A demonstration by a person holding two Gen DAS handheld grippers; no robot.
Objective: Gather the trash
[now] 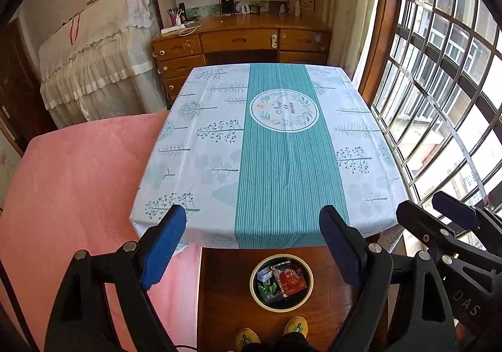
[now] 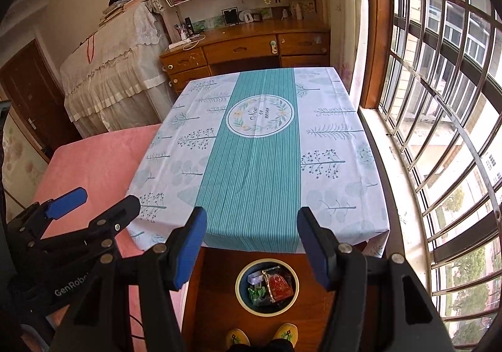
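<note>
Both hand-held grippers, left (image 1: 252, 242) and right (image 2: 251, 245), hang released, empty; worktop (image 1: 360, 120) bare. Bumping the full bin (image 1: 281, 282) could spill wrappers (image 1: 291, 278).

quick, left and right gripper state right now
left gripper: open, holding nothing
right gripper: open, holding nothing
</note>
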